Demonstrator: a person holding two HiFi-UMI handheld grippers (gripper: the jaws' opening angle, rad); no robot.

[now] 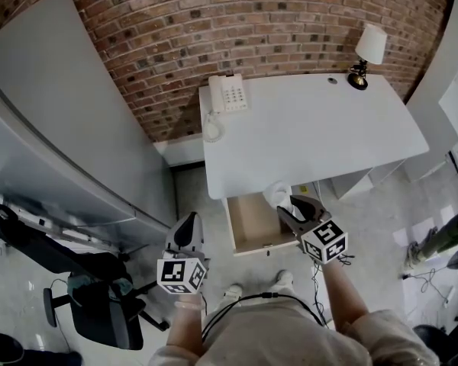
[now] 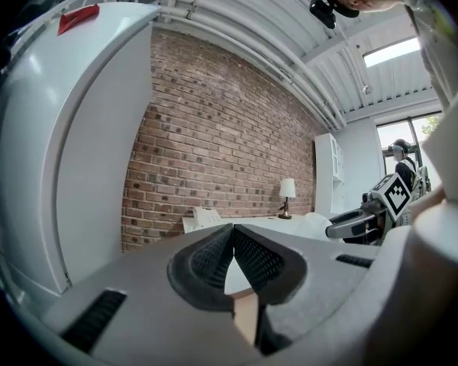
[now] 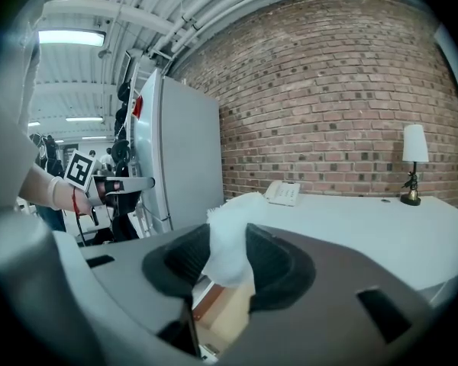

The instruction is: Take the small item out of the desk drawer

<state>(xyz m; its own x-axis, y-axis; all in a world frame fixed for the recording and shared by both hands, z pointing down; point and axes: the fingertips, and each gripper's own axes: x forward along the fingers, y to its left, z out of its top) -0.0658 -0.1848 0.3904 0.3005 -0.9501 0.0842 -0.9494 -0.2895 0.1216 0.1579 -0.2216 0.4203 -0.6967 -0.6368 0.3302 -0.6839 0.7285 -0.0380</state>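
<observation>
Small white crumpled soft item (image 3: 227, 227) pinched in right hand-held gripper (image 1: 287, 205), just above open light-wood drawer (image 1: 252, 223) at 6 o'clock of white tabletop (image 1: 313, 136); judged clear for withdrawal. Left hand-held gripper (image 2: 233, 259) parked at 8 o'clock, jaws together, empty, out of the way.

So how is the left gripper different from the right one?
The right gripper pinches a white crumpled item; the left gripper holds nothing. The right's jaws stand apart around it; the left's are pressed together. The right hangs above the open drawer; the left hangs beside it. Both carry a marker cube.
</observation>
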